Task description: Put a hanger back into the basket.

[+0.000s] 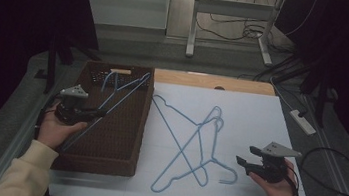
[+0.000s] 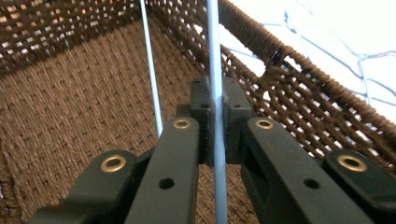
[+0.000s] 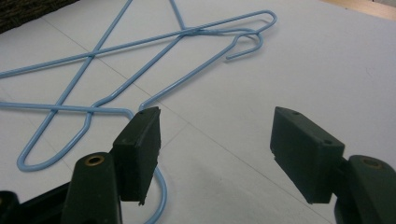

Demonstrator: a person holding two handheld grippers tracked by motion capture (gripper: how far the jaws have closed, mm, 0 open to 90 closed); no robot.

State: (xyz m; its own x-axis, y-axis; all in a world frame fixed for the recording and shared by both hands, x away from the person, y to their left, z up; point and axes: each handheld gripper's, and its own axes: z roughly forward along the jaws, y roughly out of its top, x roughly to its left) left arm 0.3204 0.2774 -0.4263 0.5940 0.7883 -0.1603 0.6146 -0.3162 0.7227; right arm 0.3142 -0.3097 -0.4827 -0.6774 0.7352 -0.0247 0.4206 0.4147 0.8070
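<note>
High view: left gripper (image 1: pixel 101 113) clamps the wire of a blue hanger (image 1: pixel 122 91) inside the brown woven basket (image 1: pixel 104 160) at the bench's left edge, hanger leaning diagonally toward the basket's far right corner. Right gripper (image 1: pixel 245 155) hovers jaws wide apart, holding nothing, near the bench's right edge, just beside the hook of the two crossed blue hangers (image 1: pixel 192 143) lying flat mid-bench on white paper (image 1: pixel 261 113).

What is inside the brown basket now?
Inside the basket a blue wire hanger leans, gripped by the left tongs. A small wooden piece lies at the far wall. The near wall hides the floor's front strip.
</note>
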